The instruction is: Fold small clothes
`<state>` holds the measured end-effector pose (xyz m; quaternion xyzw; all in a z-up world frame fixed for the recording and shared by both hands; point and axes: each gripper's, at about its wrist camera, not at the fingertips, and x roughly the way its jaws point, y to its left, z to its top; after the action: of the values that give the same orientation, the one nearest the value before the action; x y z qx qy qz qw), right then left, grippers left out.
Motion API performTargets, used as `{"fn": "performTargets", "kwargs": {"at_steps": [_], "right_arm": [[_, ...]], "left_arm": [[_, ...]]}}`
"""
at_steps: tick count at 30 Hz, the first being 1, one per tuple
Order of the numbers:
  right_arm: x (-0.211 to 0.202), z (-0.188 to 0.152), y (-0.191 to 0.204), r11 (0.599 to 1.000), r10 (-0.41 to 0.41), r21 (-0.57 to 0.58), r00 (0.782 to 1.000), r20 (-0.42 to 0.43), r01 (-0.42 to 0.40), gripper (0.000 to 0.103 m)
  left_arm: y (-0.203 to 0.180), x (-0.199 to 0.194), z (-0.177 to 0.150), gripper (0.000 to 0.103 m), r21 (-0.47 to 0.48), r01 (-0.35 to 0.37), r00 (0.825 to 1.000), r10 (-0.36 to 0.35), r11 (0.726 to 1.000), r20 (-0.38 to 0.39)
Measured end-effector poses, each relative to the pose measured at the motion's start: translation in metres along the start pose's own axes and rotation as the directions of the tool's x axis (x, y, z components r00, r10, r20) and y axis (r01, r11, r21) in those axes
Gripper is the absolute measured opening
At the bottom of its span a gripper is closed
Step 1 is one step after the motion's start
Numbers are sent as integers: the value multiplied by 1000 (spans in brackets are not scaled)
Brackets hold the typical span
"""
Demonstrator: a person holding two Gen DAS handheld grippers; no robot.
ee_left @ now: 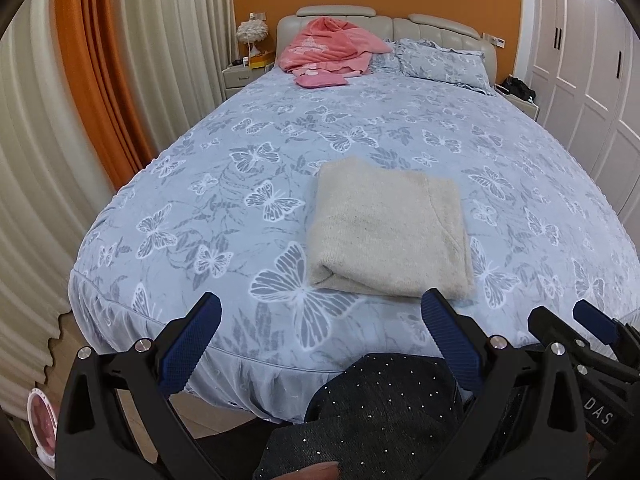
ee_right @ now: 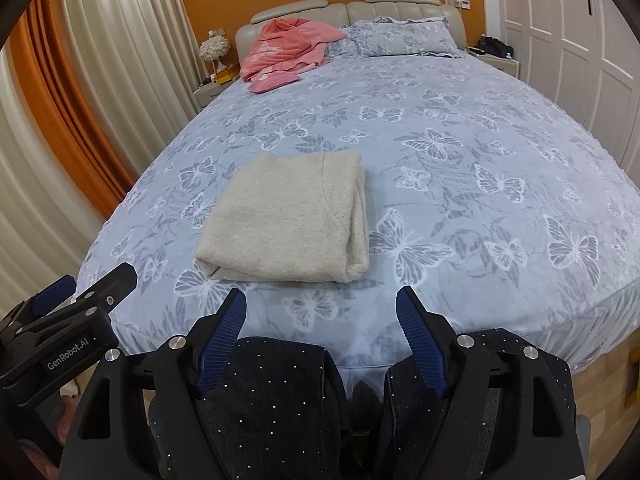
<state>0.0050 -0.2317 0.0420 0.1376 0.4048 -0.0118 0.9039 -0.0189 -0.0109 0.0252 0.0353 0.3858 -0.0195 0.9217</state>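
A cream knitted garment [ee_left: 386, 228] lies folded into a neat rectangle on the bed near its foot edge; it also shows in the right wrist view [ee_right: 290, 218]. My left gripper [ee_left: 322, 304] is open and empty, held back over the bed's foot edge just short of the garment. My right gripper [ee_right: 320, 300] is open and empty, also just short of the garment's near edge. The right gripper shows at the right of the left wrist view [ee_left: 568, 320]. The left gripper shows at the left of the right wrist view [ee_right: 80, 292].
The bed [ee_left: 280, 128] has a blue butterfly-print cover. Pink clothes [ee_left: 324, 46] and a blue pillow [ee_left: 440, 62] lie at the headboard. Curtains [ee_left: 100, 80] hang on the left and white wardrobes [ee_left: 580, 60] stand on the right. My dark studded trousers [ee_right: 276, 400] are below the grippers.
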Motion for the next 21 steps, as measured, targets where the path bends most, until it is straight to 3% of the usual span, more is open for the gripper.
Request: {"fn": "performTargets", "kwargs": {"at_steps": [21], "right_arm": [[-14,-19,11,998,-41,-50,999,35,43,80]], "left_arm": [[-8,-7,-32,98,37,-25,1000,24,999,17]]}}
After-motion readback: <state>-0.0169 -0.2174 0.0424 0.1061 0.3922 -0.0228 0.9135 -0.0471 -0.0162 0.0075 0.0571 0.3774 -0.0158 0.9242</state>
